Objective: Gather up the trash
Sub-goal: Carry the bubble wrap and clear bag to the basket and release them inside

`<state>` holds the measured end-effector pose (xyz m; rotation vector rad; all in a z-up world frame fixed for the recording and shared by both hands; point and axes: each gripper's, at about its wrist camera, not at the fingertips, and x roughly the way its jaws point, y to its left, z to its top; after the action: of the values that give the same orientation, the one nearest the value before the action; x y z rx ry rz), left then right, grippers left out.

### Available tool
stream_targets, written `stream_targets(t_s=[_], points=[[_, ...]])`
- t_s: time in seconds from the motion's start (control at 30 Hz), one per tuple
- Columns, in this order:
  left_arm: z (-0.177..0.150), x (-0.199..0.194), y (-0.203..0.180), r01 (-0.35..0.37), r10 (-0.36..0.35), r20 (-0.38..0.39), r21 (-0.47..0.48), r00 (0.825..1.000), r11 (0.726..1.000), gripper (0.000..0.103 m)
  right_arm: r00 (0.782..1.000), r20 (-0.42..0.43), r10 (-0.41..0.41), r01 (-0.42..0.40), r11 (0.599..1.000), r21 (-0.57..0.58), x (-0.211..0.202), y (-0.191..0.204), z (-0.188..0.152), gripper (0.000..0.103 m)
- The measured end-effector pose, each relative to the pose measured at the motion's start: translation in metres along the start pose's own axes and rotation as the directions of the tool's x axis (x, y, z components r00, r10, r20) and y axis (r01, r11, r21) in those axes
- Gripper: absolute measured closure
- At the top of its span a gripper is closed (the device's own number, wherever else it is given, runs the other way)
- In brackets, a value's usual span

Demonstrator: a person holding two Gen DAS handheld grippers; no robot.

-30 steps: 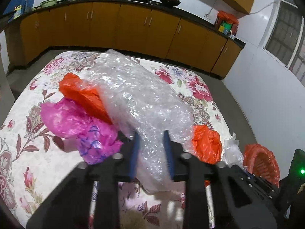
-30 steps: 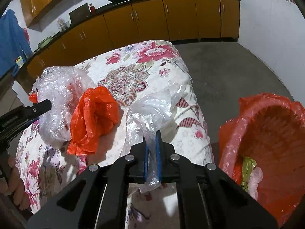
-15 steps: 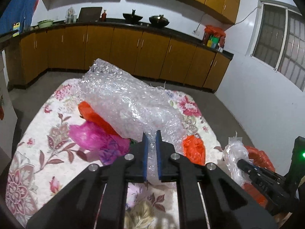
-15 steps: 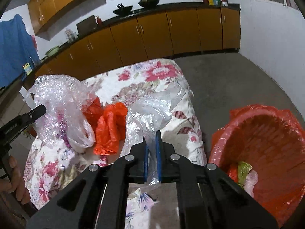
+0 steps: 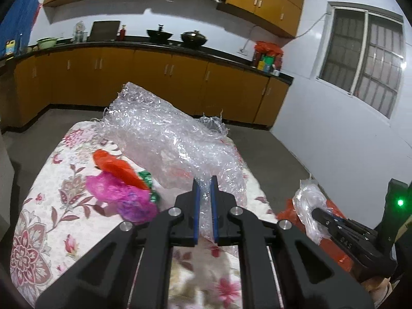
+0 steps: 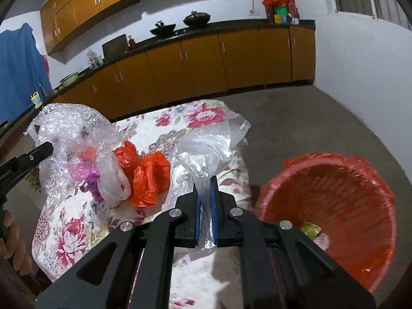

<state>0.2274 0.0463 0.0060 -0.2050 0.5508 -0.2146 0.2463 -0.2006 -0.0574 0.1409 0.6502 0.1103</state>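
A: Since a second ago both grippers have come up. The bubble wrap (image 5: 167,141) has lifted off the flowered table (image 5: 51,206), and the green wrapper (image 5: 145,176) under it is now uncovered.

B: And the grips?

A: The left gripper (image 5: 205,195) is clamped on a bunched tail of the bubble wrap, its blue pads nearly together with the sheet squeezed between them. The right gripper (image 6: 205,198) is pinched the same way on a clear plastic bag (image 6: 206,144), which billows up past the fingertips.

B: What does each view add?

A: Only the left one shows the green wrapper, tucked between the pink bag (image 5: 121,193) and an orange bag (image 5: 116,164) near the table's middle. Only the right one looks down into the red bin (image 6: 347,188), lined with orange plastic, with a bit of green and pale trash at the bottom. It stands on the floor just off the table's right edge.

B: Room to move?

A: Bare concrete floor (image 6: 309,123) lies open between the table's far edge and the cabinets (image 6: 206,64). A second orange bag (image 6: 149,177) sits by the right edge, touching the clear bag.

B: Hands?

A: Bare fingers (image 6: 15,242) show at the left border, below the left tool. Both tools point forward over the table, roughly level.
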Motion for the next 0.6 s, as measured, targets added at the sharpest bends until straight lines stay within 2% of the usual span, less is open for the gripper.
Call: stream_targets(t_s=[0.3, 0.6], points=[[-0.012, 0.001, -0.052, 0.107, -0.105, -0.031, 0.051, 0.994, 0.993, 0.094, 0.994, 0.049, -0.094, 0.092, 0.994, 0.052, -0.036, -0.04, -0.003, 0.095], [-0.03, 0.013, -0.108, 0.221, -0.213, -0.081, 0.109, 0.974, 0.969, 0.094, 0.979, 0.069, -0.192, 0.181, 0.974, 0.136, -0.066, -0.092, -0.013, 0.095]])
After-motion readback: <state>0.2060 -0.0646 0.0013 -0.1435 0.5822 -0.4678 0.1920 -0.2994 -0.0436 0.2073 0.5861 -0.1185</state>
